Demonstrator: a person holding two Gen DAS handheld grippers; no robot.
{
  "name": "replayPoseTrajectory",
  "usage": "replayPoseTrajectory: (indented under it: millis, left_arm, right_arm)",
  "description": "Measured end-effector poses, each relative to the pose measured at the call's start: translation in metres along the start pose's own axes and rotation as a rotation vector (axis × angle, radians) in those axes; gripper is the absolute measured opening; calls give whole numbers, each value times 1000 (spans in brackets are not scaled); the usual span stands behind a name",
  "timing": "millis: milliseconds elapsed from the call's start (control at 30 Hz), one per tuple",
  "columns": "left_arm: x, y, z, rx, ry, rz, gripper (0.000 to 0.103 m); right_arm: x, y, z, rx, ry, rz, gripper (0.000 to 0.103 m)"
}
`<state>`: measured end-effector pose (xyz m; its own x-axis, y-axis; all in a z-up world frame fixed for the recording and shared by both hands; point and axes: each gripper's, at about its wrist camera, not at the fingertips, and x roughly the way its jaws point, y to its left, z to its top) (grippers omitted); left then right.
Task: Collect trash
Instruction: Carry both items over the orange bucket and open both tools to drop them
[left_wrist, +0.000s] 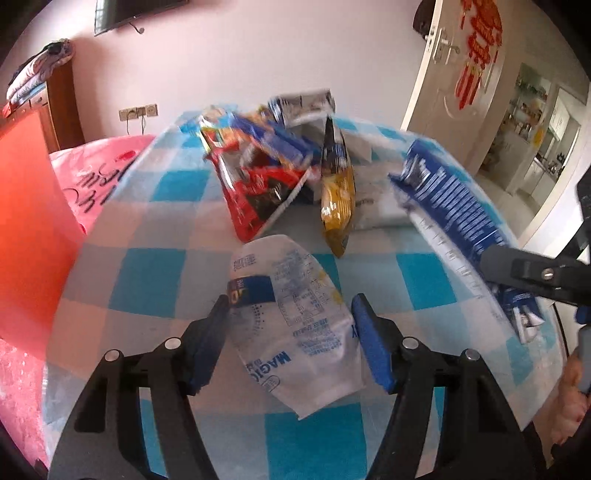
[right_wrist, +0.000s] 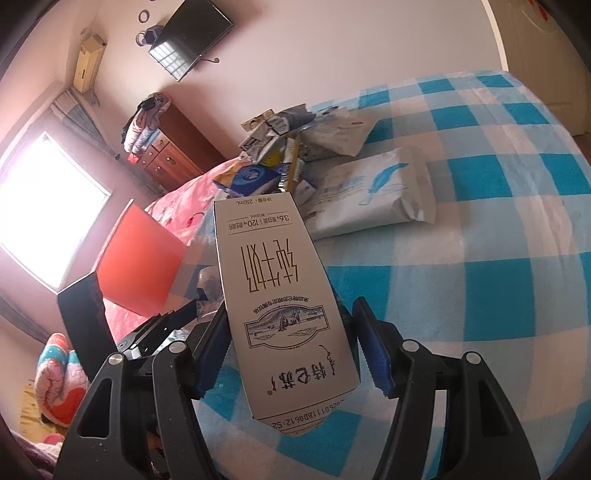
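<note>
Right gripper (right_wrist: 291, 347) pinching milk carton (right_wrist: 280, 295), lifted over checked bedspread (right_wrist: 480, 258). Left gripper (left_wrist: 291, 343) straddling clear plastic wrapper (left_wrist: 291, 332); contact unclear, probably not clamped. Wrapper pile (left_wrist: 280, 166) and tissue pack (right_wrist: 373, 192) uncollected. Mostly undone.

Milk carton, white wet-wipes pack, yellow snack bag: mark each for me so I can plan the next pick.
milk carton (right_wrist: 280, 295): right wrist view, middle of its printed front face.
white wet-wipes pack (right_wrist: 373, 188): right wrist view, top face near the blue feather.
yellow snack bag (left_wrist: 338, 192): left wrist view, middle of the bag.
</note>
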<state>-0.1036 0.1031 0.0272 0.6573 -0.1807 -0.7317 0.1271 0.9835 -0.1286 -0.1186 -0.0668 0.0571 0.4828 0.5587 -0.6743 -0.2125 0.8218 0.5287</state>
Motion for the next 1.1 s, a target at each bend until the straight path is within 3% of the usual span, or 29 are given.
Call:
replayPoseTrajectory:
  millis: [300,467,600,833,933,967,1000,1100]
  left_arm:
    - [-98,53,35,-71,-239,84,67]
    - [-154,104,50,-162,-329,175,67]
    - [-174,150,57,-245,-345,263,68]
    - [-169,210,62,-347,-319,368,68]
    - [-156,225,63,-367,-287,389,72]
    - [-154,229,61,-377,-281,399,80]
    - [-152,233,60,-387,-277,403,82]
    - [-150,240,53,-388,-269,401,87]
  right_arm:
    - [10,61,29,-48,22,144,65]
    - [26,140,59,-149,37,252,65]
    - [46,207,85,-239,46,323,65]
    - [99,295,105,-341,78,366,65]
    - [126,312,105,-351,100,339,66]
    - [132,313,104,-352,103,327,72]
    - [139,313,104,-349,105,317,78]
    - [147,307,101,-317,97,313,82]
